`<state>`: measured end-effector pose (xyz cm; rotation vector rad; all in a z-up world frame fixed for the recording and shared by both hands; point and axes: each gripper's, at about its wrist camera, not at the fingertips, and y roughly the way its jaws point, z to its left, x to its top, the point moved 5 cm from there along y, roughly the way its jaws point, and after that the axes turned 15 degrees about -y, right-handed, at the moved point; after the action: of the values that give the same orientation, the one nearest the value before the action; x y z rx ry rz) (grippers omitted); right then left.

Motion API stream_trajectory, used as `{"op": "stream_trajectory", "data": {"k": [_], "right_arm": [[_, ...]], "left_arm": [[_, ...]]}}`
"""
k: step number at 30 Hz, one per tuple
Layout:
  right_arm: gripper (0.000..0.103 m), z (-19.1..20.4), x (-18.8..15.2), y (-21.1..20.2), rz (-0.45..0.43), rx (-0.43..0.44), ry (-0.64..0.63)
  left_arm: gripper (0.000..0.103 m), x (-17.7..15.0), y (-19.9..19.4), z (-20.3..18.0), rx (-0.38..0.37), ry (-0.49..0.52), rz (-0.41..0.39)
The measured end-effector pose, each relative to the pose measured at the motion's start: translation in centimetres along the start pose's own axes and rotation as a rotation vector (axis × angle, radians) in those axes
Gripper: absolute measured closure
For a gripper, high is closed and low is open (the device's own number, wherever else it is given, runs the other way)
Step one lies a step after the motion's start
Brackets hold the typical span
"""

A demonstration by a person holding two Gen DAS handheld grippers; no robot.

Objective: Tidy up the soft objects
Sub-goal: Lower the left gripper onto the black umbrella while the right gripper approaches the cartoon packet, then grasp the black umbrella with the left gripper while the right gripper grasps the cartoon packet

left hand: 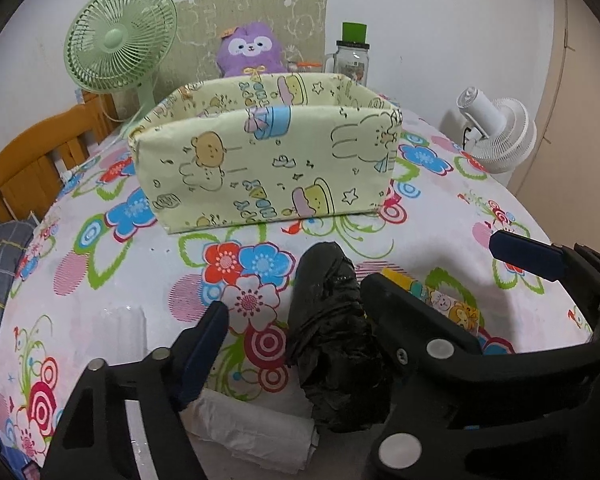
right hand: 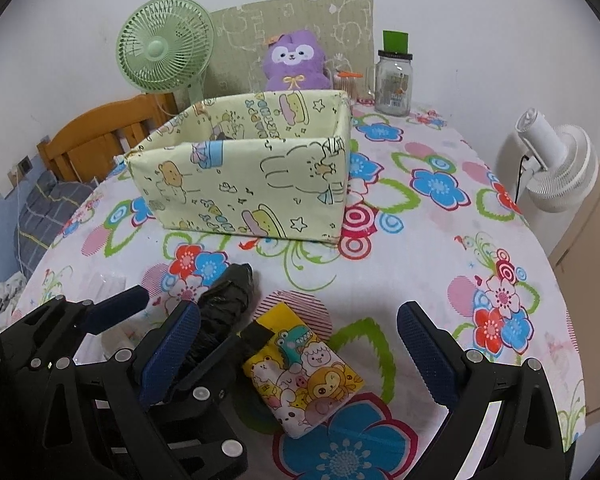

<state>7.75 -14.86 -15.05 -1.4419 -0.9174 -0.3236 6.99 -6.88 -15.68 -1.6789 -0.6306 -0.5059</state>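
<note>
A: The crumpled black plastic bundle [left hand: 332, 340] lies on the floral-clothed counter [left hand: 140, 264], between the spread fingers of the left hand-held gripper [left hand: 296, 316].

B: Close low on its middle; the crinkly film will likely squash and slip.

A: The right hand-held gripper [right hand: 300, 344], also apart, straddles the flat yellow cartoon-print pouch [right hand: 304, 372].

B: Both probably belong in the pale-yellow fabric-covered box [right hand: 252, 184] beyond; lift clear of its rim.

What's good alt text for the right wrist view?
Open right gripper hovers over a cartoon-print tissue pack on a floral tablecloth, a black rolled bag to its left. Behind them stands a fabric box.
</note>
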Motion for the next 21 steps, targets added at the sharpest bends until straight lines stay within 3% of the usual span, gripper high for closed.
{"op": "stream_trajectory", "data": {"k": [3,8,14,21], "right_arm": [[0.003,0.0,-0.2,0.5,0.011,0.011,0.006],[0.003,0.0,-0.1,0.9,0.014,0.031,0.018],[0.003,0.4,0.1,1.0,0.012,0.045,0.015],[0.003,0.9,-0.2,1.3,0.028,0.053,0.013]], "left_arm": [[0.035,-0.3,0.5,0.0,-0.005,-0.002,0.016],[0.058,-0.3,0.6,0.0,-0.028,-0.020,0.023],[0.065,-0.2,0.4,0.2,-0.029,-0.017,0.020],[0.066,-0.3,0.2,1.3,-0.003,-0.027,0.017]]}}
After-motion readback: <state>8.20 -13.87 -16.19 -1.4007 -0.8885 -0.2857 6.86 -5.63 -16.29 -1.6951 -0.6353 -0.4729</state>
